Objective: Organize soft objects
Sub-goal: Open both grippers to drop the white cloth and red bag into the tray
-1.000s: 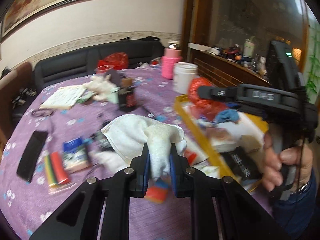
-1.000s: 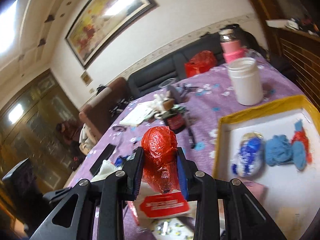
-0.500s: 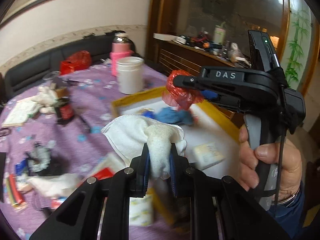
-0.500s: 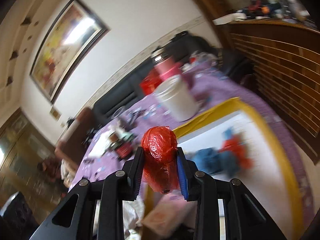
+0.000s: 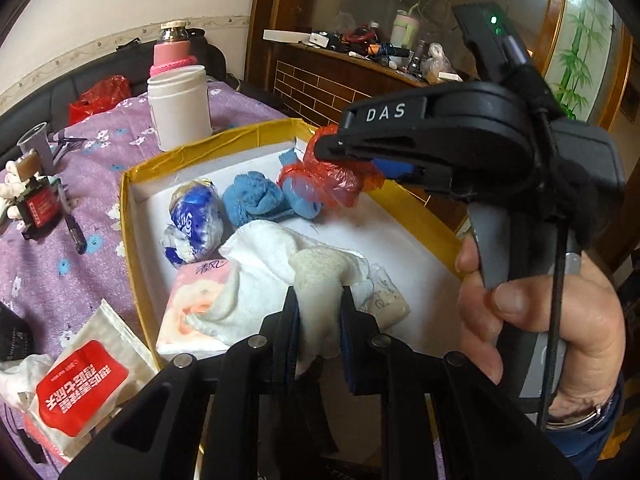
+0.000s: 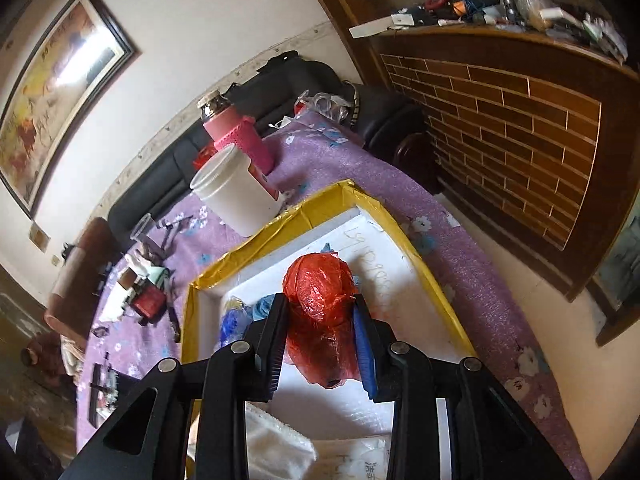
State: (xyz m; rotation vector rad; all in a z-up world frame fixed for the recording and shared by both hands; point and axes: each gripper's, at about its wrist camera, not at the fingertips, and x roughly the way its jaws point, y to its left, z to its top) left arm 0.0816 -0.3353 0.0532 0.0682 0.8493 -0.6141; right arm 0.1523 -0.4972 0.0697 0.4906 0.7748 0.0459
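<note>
both grippers now moved over the tray (image 5: 132,208); left gripper (image 5: 318,320) clamps white towel (image 5: 272,256), right gripper (image 6: 320,320) clamps red bag (image 6: 320,292). we risk towel draping over the rim on release.

1. A bench (image 5: 100,148) under a purple cloth with small flowers.
2. A yellow-rimmed box (image 5: 127,216) with a white floor sits on it.
3. A white jar (image 5: 179,108) stands just beyond the box, with a pink bottle (image 5: 173,51) behind it.
4. A red-labelled packet (image 5: 82,384) lies beside the box's near left corner.
5. Farther left are a dark red-labelled bottle (image 5: 38,208), a pen (image 5: 76,232) and a clear cup (image 5: 34,146).
</note>
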